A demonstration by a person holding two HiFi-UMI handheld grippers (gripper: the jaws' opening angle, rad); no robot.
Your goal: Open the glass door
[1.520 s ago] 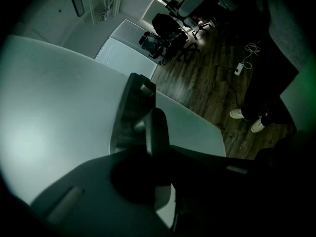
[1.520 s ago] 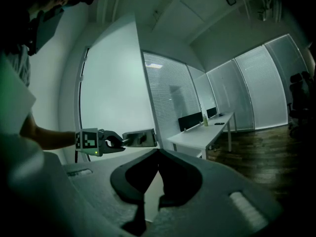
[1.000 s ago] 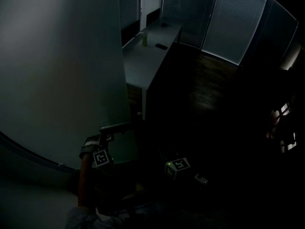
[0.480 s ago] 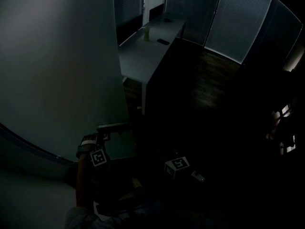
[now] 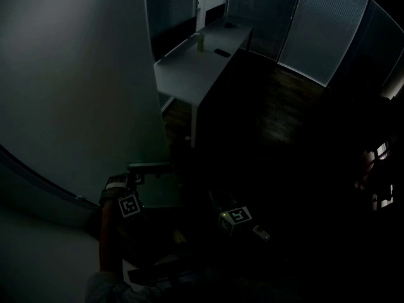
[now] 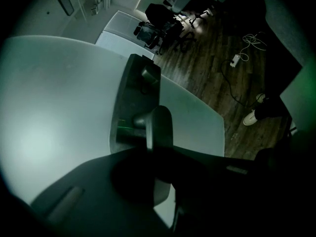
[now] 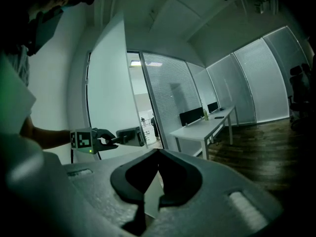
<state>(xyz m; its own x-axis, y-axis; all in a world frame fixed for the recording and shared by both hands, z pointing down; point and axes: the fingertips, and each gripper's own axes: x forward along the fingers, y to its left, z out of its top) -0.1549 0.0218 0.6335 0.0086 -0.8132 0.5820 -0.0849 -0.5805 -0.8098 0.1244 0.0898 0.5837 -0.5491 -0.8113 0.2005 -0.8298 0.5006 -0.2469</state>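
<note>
Dim office (image 5: 284, 106): left tongs (image 6: 158, 154) clamp glass door handle (image 6: 160, 125) (right tongs (image 7: 157, 154) empty).

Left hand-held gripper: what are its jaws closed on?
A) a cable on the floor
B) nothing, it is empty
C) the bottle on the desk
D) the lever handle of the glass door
D: in the left gripper view the lever handle of the glass door runs in between the jaws, and the right gripper view shows the left hand-held gripper clamped on it.
</note>
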